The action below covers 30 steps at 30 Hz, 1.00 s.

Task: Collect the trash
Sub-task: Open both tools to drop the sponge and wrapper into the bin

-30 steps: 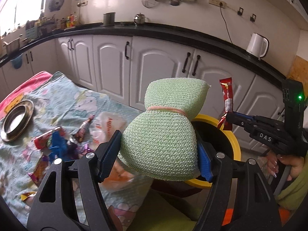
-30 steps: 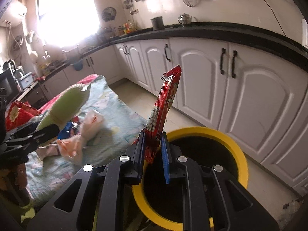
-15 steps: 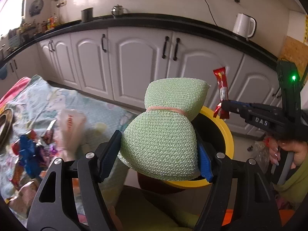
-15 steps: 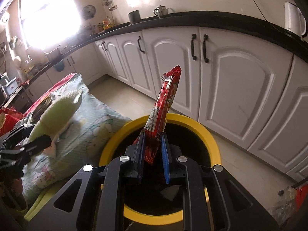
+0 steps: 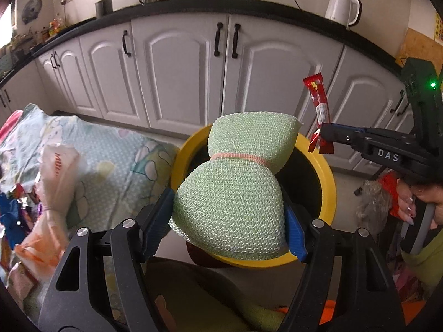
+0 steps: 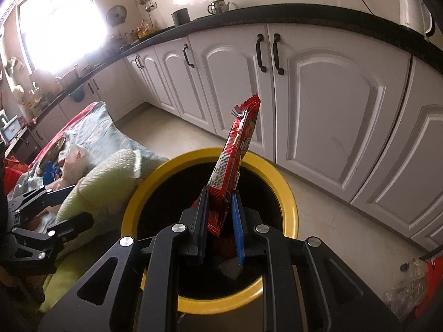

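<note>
- Both grippers have swung away from the littered cloth over the last second and now sit right over the yellow-rimmed bin (image 6: 288,193), so the carrying part of this round looks finished and the drop is what remains
- The cloth-covered table (image 5: 116,149) has slid off to the left of the left view, with a white plastic bag (image 5: 58,166) and a heap of coloured wrappers (image 5: 11,213) left on it, so I'd judge there is more collecting to come
- The left gripper (image 5: 229,218) is spread wide, its blue pads pressed into both sides of the green mesh scrubber (image 5: 235,182), which is cinched in the middle by a pink band and hangs above the bin's mouth
- The right gripper (image 6: 221,218) is closed down to a narrow slot on the lower end of the red snack wrapper (image 6: 238,149), which stands up tall over the dark opening
- Neither piece touches the bin; from here, letting go ought to send both inside, though the wrapper is light and might flutter toward the rim
</note>
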### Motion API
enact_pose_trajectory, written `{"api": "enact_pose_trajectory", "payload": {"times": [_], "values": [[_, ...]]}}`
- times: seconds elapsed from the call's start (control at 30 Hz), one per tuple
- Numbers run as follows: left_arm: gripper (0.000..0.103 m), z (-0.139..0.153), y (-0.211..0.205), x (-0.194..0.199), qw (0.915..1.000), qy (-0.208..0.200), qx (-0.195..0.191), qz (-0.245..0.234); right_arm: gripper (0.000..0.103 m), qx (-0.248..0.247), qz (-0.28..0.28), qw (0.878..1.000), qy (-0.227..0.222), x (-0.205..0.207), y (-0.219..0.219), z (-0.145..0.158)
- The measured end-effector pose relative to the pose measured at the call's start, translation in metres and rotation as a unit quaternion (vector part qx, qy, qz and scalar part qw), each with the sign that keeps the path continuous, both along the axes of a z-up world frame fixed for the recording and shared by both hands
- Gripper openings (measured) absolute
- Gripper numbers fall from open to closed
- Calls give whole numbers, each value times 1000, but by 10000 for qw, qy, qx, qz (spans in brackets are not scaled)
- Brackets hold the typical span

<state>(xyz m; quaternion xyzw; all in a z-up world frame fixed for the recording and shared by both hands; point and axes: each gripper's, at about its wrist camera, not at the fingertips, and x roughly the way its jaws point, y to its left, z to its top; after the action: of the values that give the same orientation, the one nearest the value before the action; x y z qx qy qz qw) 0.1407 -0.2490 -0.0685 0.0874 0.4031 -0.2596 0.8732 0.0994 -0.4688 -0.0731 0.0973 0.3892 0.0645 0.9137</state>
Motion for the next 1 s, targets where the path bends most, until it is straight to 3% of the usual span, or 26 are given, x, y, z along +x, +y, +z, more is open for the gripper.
{"api": "enact_pose_trajectory", "payload": {"times": [0.37,0.43,0.57,0.77,1.0], "values": [[68,-16,-13,7,9996,201,189,-30,19,141,63,9997,207,3,-4,-15],[71,-17,-12,7,9996,209,185,27,26,156,12,9997,213,5,-6,-15],[90,-13,-4,9,9996,224,65,148,36,178,-73,9997,181,3,-11,-14],[92,-3,11,7,9990,164,-132,404,46,192,-141,9997,58,1,-10,-7],[92,19,37,1,9961,-216,-275,811,53,201,-9,9997,-156,-2,4,9]]}}
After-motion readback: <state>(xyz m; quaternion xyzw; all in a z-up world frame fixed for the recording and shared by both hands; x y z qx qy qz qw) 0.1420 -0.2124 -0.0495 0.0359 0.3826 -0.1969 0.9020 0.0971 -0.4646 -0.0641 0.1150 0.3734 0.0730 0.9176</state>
